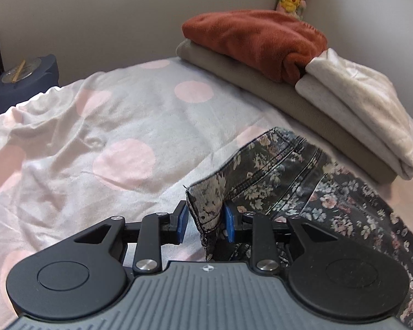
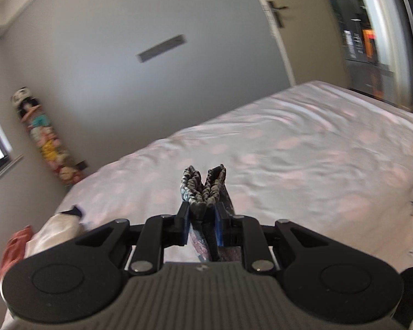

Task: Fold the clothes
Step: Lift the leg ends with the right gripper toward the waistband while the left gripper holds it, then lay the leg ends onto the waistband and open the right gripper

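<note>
A dark floral garment (image 1: 283, 170) lies on the bed at the right of the left wrist view, one stitched edge lifted off the cover. My left gripper (image 1: 205, 214) is shut on that edge, the fabric pinched between its blue pads (image 1: 229, 221). In the right wrist view, a bunched, gathered edge of the same dark fabric (image 2: 203, 184) sticks up between the fingers. My right gripper (image 2: 202, 220) is shut on it, held well above the bed. The cloth below both grippers is hidden by their bodies.
A folded stack sits at the bed's far right: a rust fleece (image 1: 256, 38) on an olive piece (image 1: 261, 82), with a cream top (image 1: 358, 104) beside it. The bedcover (image 1: 110, 126) is white with pink dots. A navy side table (image 1: 24, 74) stands left. A door (image 2: 275, 13) is behind the bed.
</note>
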A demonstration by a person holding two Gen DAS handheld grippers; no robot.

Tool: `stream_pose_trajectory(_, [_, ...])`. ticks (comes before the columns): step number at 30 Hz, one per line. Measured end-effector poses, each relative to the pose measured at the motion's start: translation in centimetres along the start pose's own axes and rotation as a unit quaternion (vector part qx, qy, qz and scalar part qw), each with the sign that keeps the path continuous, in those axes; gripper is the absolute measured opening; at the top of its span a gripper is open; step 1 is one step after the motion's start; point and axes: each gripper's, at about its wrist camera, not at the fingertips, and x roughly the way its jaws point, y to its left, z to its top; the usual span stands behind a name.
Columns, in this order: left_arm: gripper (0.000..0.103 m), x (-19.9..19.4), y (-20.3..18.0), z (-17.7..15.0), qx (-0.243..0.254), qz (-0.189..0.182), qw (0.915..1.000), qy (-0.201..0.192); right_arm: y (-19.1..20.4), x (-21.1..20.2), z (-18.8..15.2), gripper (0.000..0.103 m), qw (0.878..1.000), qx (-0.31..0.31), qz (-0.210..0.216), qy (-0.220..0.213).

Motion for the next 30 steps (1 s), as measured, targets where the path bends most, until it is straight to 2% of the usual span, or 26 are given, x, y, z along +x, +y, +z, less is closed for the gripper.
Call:
stream_pose_trajectory(2, [0.025, -1.0, 0.2, 0.3, 0.003, -0.008, 0.9999, -0.015, 3.9, -0.3, -0.7, 0.020, 0.999, -0.020, 0.028, 0.004])
stream_pose_trajectory(4, [0.025, -1.8, 0.6, 0.7, -0.003, -0.031, 0.9992, -0.023, 7.6, -0.1, -1.9, 0.020, 0.998, -0.042, 0.050, 0.009])
stream_pose_trajectory(8, [0.025, -2.0, 0.6, 0.9, 0.005, -0.055, 0.9984, -0.013, 14.8, 0.8, -4.4, 0.020, 0.992, -0.085, 0.089, 0.021])
stream_pose_trajectory(14, [0.025, -2.0, -0.6, 0.9, 0.051, -0.059, 0.9969, -0.012, 24.4, 3.3, -8.9, 0.020, 0.982, -0.125, 0.134, 0.049])
stream_pose_trajectory(20, [0.025, -1.0, -1.0, 1.3, 0.091, -0.058, 0.9941, -0.011, 33.5, 6.1, -14.3, 0.020, 0.962, -0.195, 0.174, 0.079])
stream_pose_trajectory(27, [0.024, 0.2, -0.2, 2.3, 0.093, -0.039, 0.9946, -0.022, 42.0, 9.4, -20.9, 0.020, 0.934, -0.243, 0.226, 0.137])
stream_pose_trajectory(30, [0.024, 0.8, 0.3, 2.7, 0.083, -0.044, 0.9954, -0.020, 44.5, 11.0, -23.8, 0.020, 0.923, -0.253, 0.237, 0.165])
